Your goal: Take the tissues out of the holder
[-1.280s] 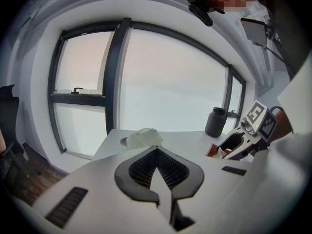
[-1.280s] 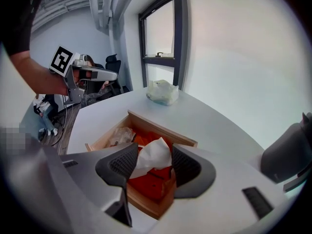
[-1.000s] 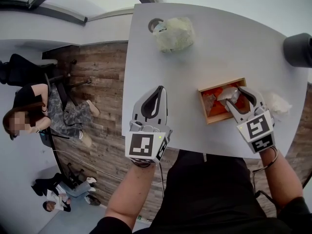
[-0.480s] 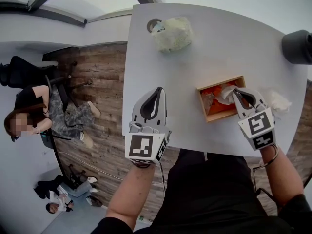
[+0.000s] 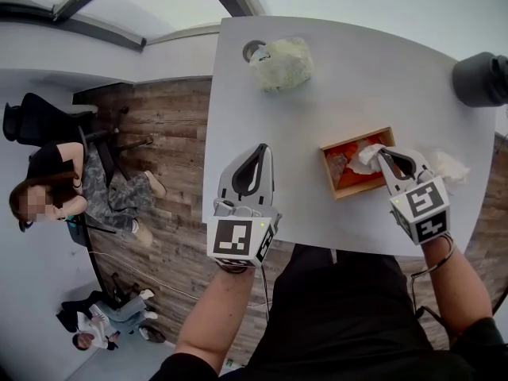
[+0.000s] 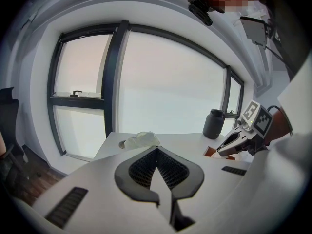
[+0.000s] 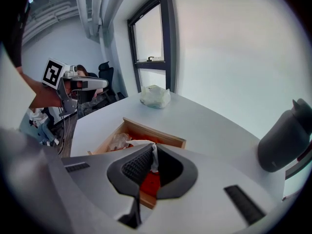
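Note:
A wooden holder with an orange lining lies on the white table, with white tissues inside. My right gripper reaches into its right end and is shut on a white tissue. In the right gripper view the tissue shows as a thin strip pinched between the pads, above the holder, where another crumpled tissue lies. My left gripper hovers at the table's front left, shut and empty, apart from the holder. Its closed jaws point across the table.
A pale green crumpled wad lies at the table's far left beside a round hole. A dark jug stands at the far right. A loose white tissue lies right of the holder. People sit on the floor at left.
My right gripper's jaws, open around the tissue a second ago, have shut on it. The left gripper has stayed where it was.

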Demonstrator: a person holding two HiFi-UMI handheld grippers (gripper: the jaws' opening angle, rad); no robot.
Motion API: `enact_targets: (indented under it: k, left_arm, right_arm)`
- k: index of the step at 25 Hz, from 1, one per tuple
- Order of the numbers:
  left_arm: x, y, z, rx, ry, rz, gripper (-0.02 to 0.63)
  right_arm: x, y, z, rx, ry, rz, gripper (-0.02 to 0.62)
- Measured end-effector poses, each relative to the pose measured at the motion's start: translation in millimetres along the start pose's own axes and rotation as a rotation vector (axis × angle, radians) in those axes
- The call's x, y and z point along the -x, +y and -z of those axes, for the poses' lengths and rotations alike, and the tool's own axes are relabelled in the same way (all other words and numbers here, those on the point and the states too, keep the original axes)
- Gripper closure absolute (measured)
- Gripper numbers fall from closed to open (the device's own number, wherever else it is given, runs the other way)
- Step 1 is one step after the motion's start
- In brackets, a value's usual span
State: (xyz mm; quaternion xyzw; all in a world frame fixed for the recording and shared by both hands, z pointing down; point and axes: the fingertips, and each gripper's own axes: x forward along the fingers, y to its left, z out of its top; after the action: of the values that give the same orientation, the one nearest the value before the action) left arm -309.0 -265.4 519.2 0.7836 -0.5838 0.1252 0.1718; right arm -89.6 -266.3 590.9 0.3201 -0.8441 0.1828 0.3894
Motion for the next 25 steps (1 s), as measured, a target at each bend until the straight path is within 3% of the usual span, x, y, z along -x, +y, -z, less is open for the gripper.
enact_targets:
  k: [25]
  left_arm:
    - [32.8, -16.5, -52.2, -0.066, -0.115, 0.024, 0.603]
  right_arm:
    - [59.0, -1.1, -36.7, -0.019, -0.127, 0.081, 0.581]
